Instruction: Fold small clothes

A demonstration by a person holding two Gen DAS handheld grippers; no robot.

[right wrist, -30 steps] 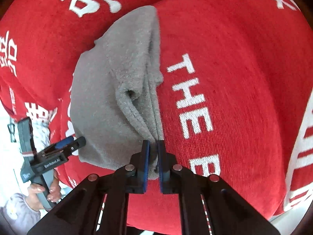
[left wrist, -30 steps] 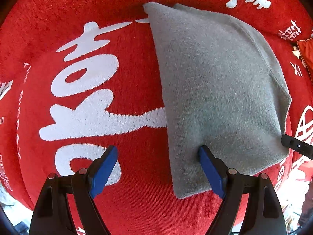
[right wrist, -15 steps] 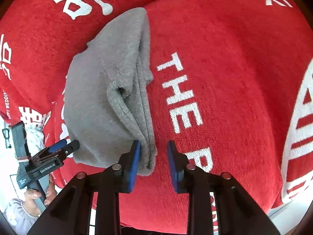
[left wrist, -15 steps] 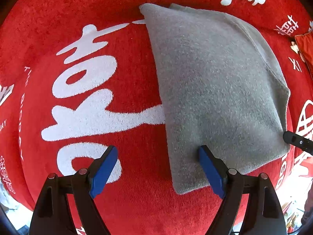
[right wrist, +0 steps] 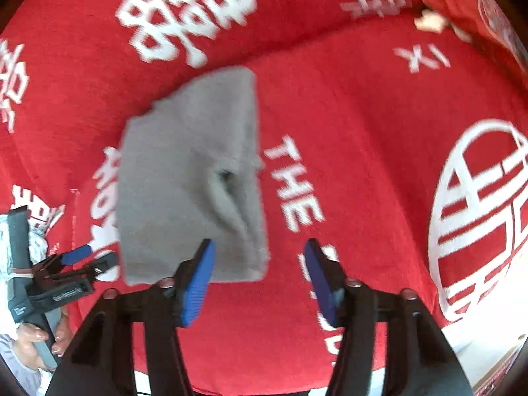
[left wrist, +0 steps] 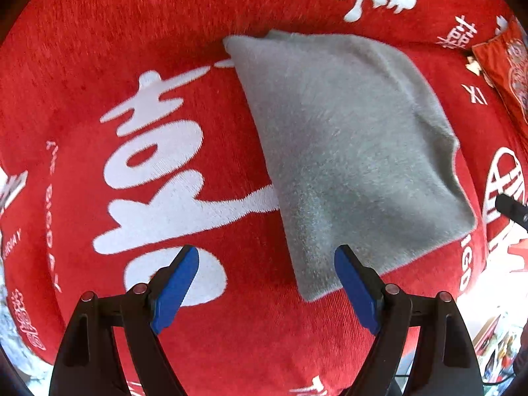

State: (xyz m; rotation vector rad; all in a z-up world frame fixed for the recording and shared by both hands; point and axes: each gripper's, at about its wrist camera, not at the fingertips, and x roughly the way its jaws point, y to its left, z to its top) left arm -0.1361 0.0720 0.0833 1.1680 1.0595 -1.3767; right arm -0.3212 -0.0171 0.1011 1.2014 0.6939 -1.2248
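A folded grey fleece garment lies flat on a red cloth with white characters. My left gripper is open and empty just in front of the garment's near corner; its right finger overlaps the near edge. In the right wrist view the same garment lies folded with a crease and a small hole-like pucker near its right edge. My right gripper is open and empty, at the garment's near right corner. The left gripper also shows in the right wrist view, held by a hand.
The red cloth covers a soft padded surface that rises at the back. A red cushion or bag lies at the far right. The front edge of the surface drops off below the grippers, with bright floor beyond.
My right gripper was shut on the garment's near edge, then opened and let go; it has drawn back and up. The garment now lies flat. My left gripper stayed open and pulled back slightly.
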